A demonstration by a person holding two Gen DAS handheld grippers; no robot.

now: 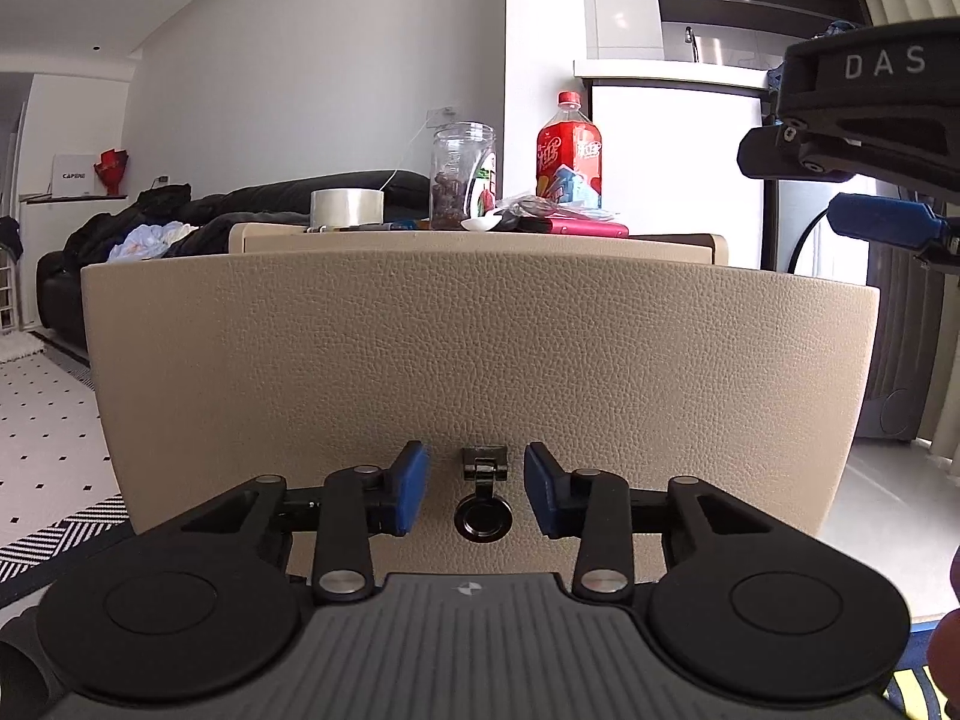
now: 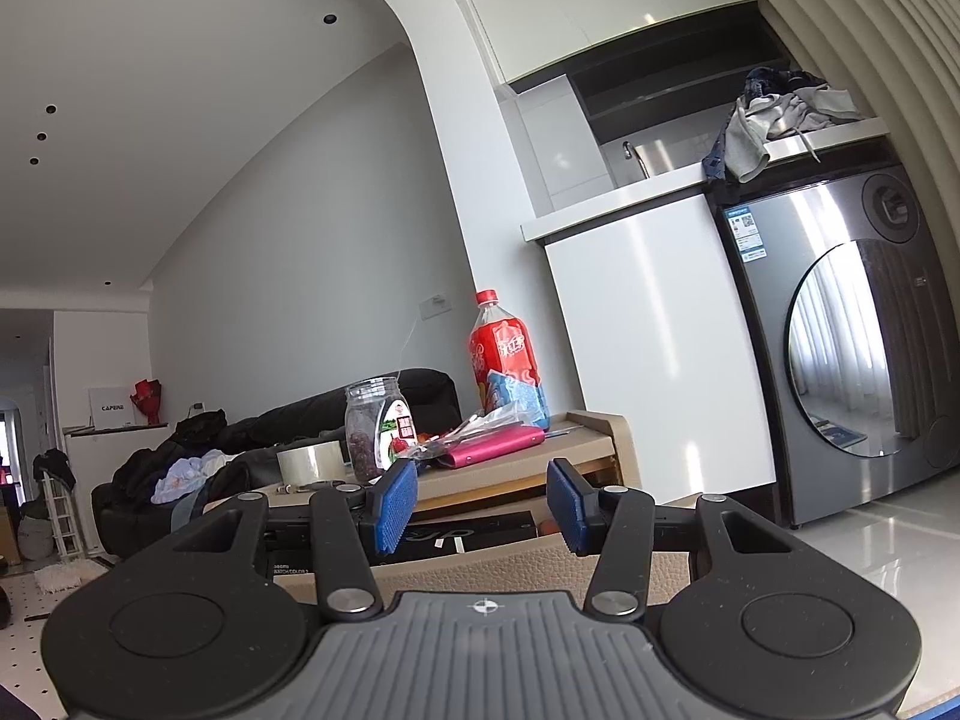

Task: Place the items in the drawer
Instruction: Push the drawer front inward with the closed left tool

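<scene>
**Both tools spread at the open drawer front**

The left tool (image 1: 477,495) sits low against the beige leather-grain drawer front (image 1: 480,348), its blue pads (image 1: 413,483) apart on either side of the black ring pull (image 1: 483,519) and touching nothing; the pull hangs from a small black hinge between the pads. The drawer stands pulled out from the beige cabinet, whose tabletop (image 1: 672,239) rises behind it.

The right tool (image 2: 480,507) hovers above the drawer's front edge (image 2: 480,567), fingers spread and empty; from the left wrist view it shows at the upper right (image 1: 864,138), well above the drawer front. Inside the drawer, a black box (image 2: 456,534) with pale lettering lies just behind the front panel; a small orange thing beside it is too hidden to name.

On the tabletop stand a roll of clear tape (image 2: 309,462), a clear jar (image 2: 377,429) holding dark contents, a red drink bottle (image 2: 507,363), a pink case (image 2: 492,444) and crumpled clear wrapping (image 2: 474,423) on top of the case; the jar is between the tape and the bottle. A washing machine (image 2: 840,360) stands to the right, a dark sofa (image 2: 270,426) behind.
</scene>
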